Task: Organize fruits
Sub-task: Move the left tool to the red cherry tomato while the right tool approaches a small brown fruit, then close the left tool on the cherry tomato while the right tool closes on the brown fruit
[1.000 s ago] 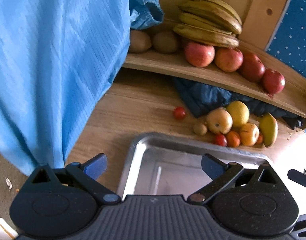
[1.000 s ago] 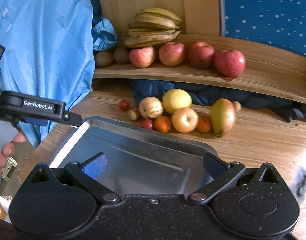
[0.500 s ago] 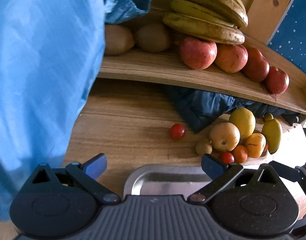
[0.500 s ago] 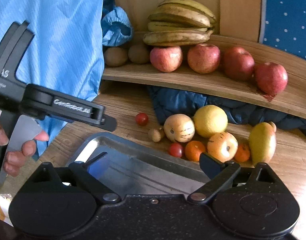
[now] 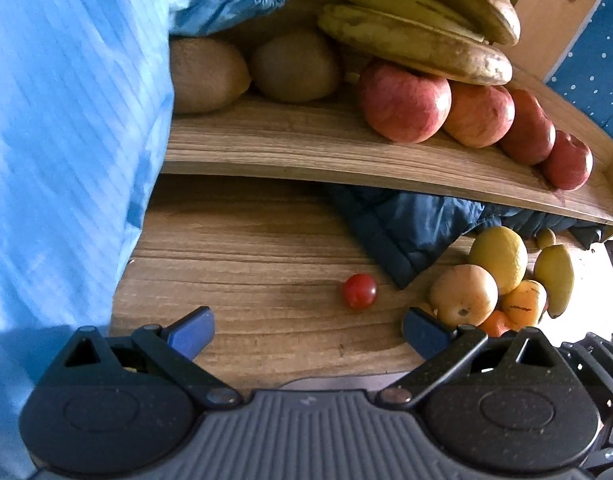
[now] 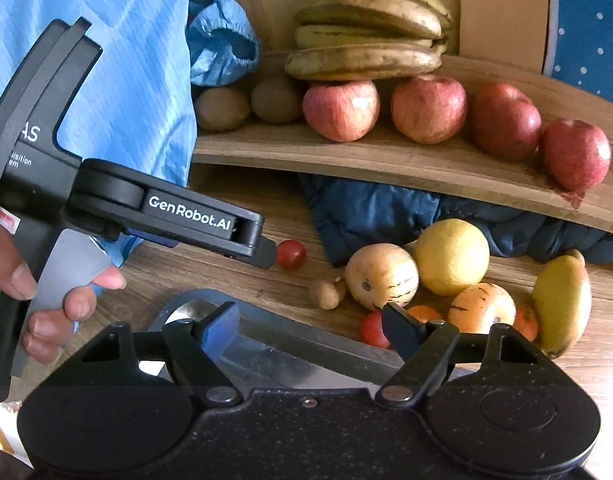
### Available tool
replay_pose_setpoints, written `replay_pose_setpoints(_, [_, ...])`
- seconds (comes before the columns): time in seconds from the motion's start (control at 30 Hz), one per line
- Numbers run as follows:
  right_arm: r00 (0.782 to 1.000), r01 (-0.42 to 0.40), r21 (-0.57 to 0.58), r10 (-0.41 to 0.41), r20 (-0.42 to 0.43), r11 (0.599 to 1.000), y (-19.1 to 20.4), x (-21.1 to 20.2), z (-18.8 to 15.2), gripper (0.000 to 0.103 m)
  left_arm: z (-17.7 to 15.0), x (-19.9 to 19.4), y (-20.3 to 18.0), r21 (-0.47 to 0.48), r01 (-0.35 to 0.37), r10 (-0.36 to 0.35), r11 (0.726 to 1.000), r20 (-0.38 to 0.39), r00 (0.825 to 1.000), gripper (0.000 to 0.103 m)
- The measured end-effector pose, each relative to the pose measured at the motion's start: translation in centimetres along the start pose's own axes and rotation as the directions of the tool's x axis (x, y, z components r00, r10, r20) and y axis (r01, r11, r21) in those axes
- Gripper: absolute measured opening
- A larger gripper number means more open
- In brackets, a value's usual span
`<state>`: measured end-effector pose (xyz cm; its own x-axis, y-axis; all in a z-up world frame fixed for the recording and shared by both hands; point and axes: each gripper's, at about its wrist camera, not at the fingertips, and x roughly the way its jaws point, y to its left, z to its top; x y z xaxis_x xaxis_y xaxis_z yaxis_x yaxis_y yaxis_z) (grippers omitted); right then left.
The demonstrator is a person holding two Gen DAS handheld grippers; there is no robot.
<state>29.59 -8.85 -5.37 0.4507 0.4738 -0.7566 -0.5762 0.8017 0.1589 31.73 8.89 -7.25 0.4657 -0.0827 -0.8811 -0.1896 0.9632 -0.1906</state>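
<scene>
Now my left claw (image 5: 308, 330), jaws wide and empty, lines up on the tomato (image 5: 359, 291); next, ease forward, pinch gently; right claw (image 6: 310, 326) open, idle.

Four apples (image 6: 340, 110), two kiwis (image 6: 222, 109), two cherry tomatoes (image 6: 291, 254)

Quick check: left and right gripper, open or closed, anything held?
Left gripper: open, holding nothing, near the cherry tomato.
Right gripper: open, holding nothing, over the metal tray.
</scene>
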Motion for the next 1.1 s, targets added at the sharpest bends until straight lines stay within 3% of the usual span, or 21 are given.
replay_pose_setpoints(0.23, [0.999,0.011,0.010,-0.011,-0.035,1.000,-0.4,1.7,0.3,0.069,0.8,1.6,-0.1,0.009,0.069,-0.068,0.998,-0.029,0.997,0.091])
replay_pose_setpoints(0.43, [0.998,0.022,0.009,-0.021,-0.052,1.000,-0.2,2.8,0.5,0.051,1.1,2.6,0.1,-0.006,0.138,-0.138,0.990,-0.051,0.989,0.072])
replay_pose_setpoints(0.63, [0.997,0.043,-0.017,-0.044,-0.063,0.999,0.5,3.7,1.0,0.044,1.4,3.0,0.1,-0.013,0.180,-0.180,0.984,-0.055,0.982,0.056])
replay_pose_setpoints(0.8, [0.996,0.064,-0.034,-0.066,-0.064,0.997,1.0,4.4,1.4,0.040,1.4,3.1,0.2,-0.015,0.205,-0.206,0.979,-0.062,0.977,0.032])
replay_pose_setpoints(1.1, [0.994,0.086,-0.030,-0.088,-0.065,0.996,0.8,5.1,1.1,0.030,1.5,3.2,0.3,-0.021,0.208,-0.209,0.978,-0.052,0.976,0.024])
